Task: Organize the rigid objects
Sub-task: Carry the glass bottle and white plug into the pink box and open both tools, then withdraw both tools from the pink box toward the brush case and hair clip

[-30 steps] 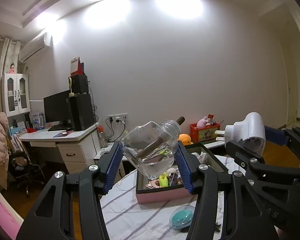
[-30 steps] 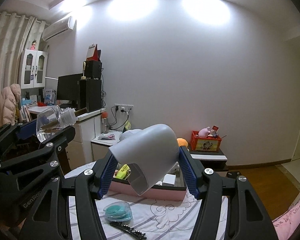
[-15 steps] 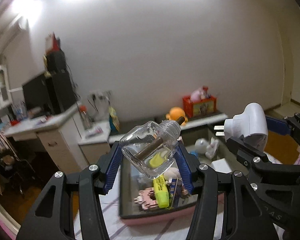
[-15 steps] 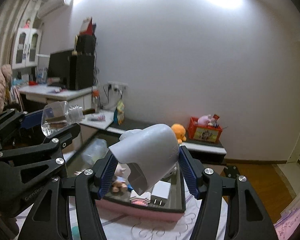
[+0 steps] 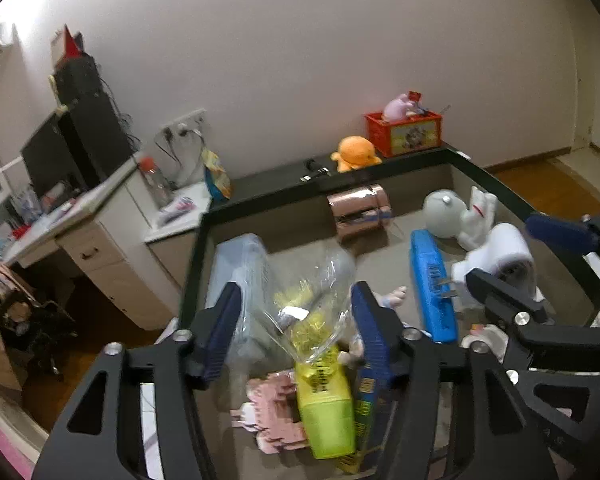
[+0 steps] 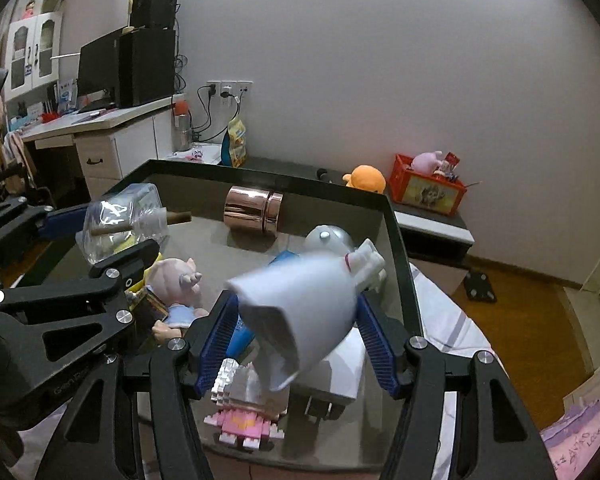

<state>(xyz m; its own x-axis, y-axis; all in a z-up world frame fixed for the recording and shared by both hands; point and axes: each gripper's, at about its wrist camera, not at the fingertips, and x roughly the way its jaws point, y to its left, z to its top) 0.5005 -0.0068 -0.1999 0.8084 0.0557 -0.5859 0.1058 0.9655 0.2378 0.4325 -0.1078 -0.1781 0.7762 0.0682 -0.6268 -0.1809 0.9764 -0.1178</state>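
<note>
Legible writing: "GenRo…" is moulded on the left gripper [image 6: 112, 256] body; other labels are illegible. The dark-rimmed box [image 5: 198, 240] contains a copper canister [image 5: 358, 210], blue case [image 5: 432, 284] and yellow-green marker [image 5: 326, 404].

Left jaws are opening; the clear bottle [image 5: 312, 300] sits between them above the box, pads apart from it. Right gripper [image 6: 298, 330] jaws are opening around the white plug-in device [image 6: 300, 308], which is blurred; contact cannot be told.

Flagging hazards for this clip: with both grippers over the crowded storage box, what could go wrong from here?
1. The clear glass bottle sits between the left gripper's opening jaws; it could drop hard onto the yellow-green plastic container and crack.
2. The white plastic plug-in device, between the right gripper's opening jaws, may land on the pink block figure.
</note>
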